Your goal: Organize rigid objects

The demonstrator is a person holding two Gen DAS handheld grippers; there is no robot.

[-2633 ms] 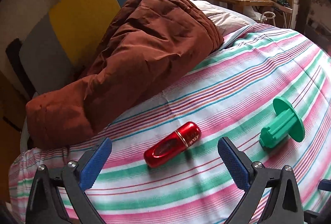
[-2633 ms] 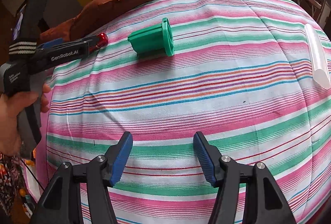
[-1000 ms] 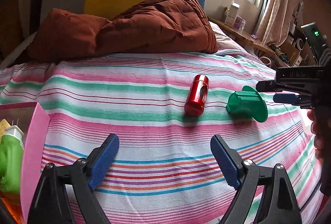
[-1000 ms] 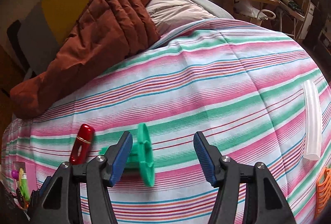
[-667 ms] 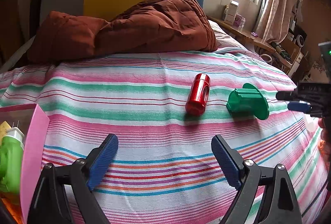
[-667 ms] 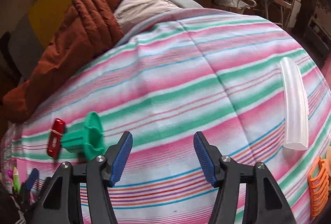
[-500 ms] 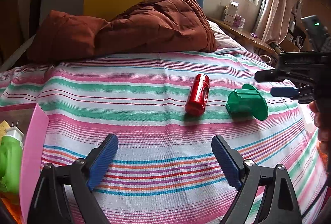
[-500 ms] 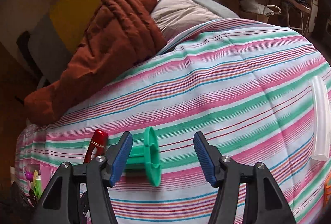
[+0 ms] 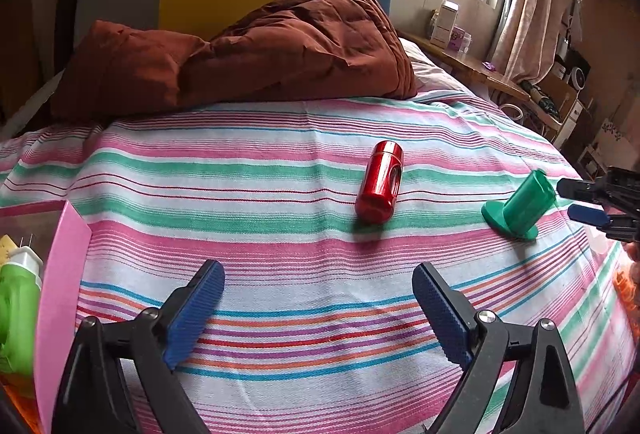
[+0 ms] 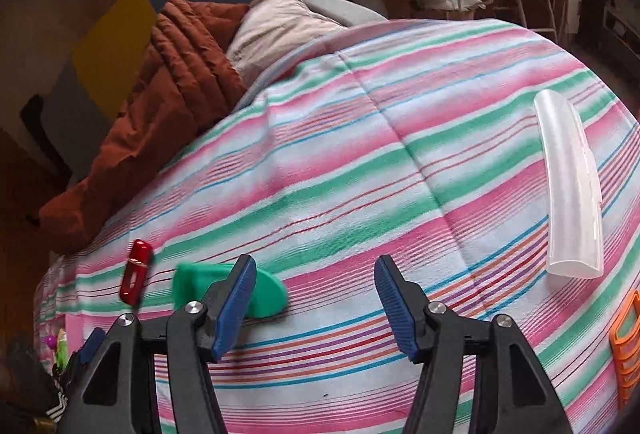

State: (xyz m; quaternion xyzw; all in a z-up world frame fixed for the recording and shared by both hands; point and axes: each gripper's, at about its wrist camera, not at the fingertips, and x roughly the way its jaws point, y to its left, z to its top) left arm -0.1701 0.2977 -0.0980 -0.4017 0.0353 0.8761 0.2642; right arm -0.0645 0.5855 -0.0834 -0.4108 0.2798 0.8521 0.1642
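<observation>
On the striped bedspread point(image 9: 280, 161) a red cylinder point(image 9: 379, 182) lies on its side toward the middle of the bed, with a green flanged piece point(image 9: 516, 207) near it toward the right edge — tilted, its flange down on the cloth. The left gripper point(image 9: 318, 308) hangs over the near part of the bed, its jaws wide and opening, nothing between them. The right gripper point(image 10: 315, 292) has its jaws parted and empty; in its own view the green piece sits just beside and partly behind its left finger point(image 10: 236, 294), not between the two. A clear plastic case point(image 10: 570, 189) lies well apart near the right edge, and an orange slatted item point(image 10: 626, 344) peeks in at the bed's edge. A brown quilt point(image 9: 248, 53) is heaped at the head end.
</observation>
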